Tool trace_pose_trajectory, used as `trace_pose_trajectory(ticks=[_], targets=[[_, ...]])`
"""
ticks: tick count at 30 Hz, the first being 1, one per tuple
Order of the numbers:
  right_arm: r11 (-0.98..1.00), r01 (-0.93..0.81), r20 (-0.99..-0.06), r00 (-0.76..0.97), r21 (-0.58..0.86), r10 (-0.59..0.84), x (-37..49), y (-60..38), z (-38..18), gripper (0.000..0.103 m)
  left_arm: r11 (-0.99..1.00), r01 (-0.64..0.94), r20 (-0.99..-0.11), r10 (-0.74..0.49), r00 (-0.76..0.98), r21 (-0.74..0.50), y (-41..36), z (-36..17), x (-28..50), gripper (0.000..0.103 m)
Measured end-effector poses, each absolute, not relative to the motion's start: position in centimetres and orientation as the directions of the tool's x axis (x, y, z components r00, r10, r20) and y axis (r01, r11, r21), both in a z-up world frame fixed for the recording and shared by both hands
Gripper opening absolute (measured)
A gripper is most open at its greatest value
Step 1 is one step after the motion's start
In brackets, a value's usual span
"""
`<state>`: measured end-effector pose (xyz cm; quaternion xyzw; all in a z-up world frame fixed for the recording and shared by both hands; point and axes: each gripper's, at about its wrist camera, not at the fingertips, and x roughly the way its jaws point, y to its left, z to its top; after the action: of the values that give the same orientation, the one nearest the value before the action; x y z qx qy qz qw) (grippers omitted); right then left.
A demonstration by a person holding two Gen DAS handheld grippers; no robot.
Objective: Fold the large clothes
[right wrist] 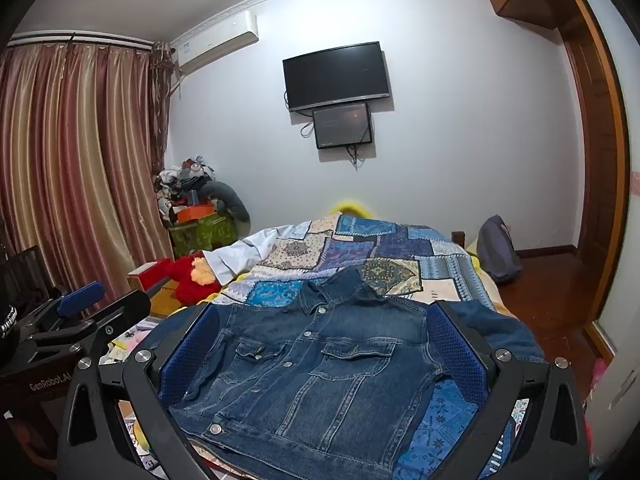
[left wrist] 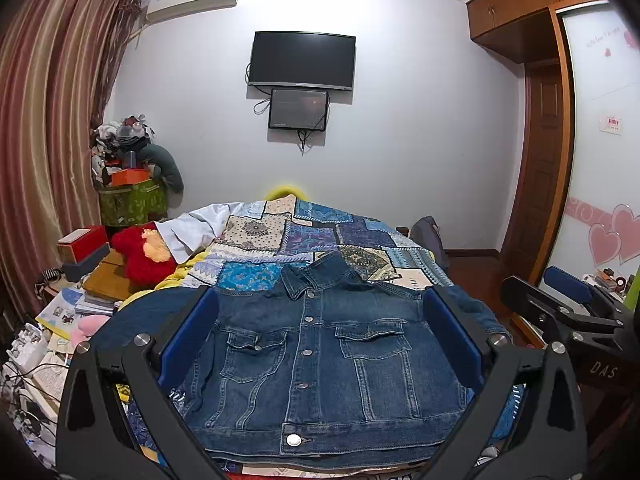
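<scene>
On the bed, atop a patchwork quilt [left wrist: 304, 236], lies the denim jacket [left wrist: 320, 364], front side up, buttoned, collar toward the far wall, both chest pockets visible. My left gripper [left wrist: 320, 344] hovers above the jacket with its blue-padded fingers [left wrist: 188, 336] spread wide, holding nothing; through its camera the jacket body fills the gap between them. My right gripper [right wrist: 320, 356] is likewise held over the garment, fingers [right wrist: 456, 352] wide apart and empty. Seen from the right wrist, the jacket [right wrist: 316, 384] sits slightly askew, hem corner nearest the lens, one sleeve [right wrist: 500, 328] extending past the right-hand finger. Each gripper appears at the edge of the other's view: the right one [left wrist: 572, 300] beside the bed on the right, the left one [right wrist: 76, 304] on the left. Beyond the bed, a red plush toy [left wrist: 144, 256] rests near a white garment [left wrist: 192, 228]; a television [left wrist: 302, 60] hangs on the wall.
</scene>
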<state>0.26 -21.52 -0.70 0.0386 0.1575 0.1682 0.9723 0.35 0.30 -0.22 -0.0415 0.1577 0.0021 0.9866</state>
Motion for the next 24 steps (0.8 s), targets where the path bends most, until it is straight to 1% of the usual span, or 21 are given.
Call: trace_pose_trajectory(ticks=[24], targets=[[0.941,-0.314,-0.295,0.893,0.128,0.338,0.4,-21.46,-0.74,0.103,0.997,-0.01,-0.3,-0.015,0.954,-0.08,0.15,0.25,0.05,0.103]])
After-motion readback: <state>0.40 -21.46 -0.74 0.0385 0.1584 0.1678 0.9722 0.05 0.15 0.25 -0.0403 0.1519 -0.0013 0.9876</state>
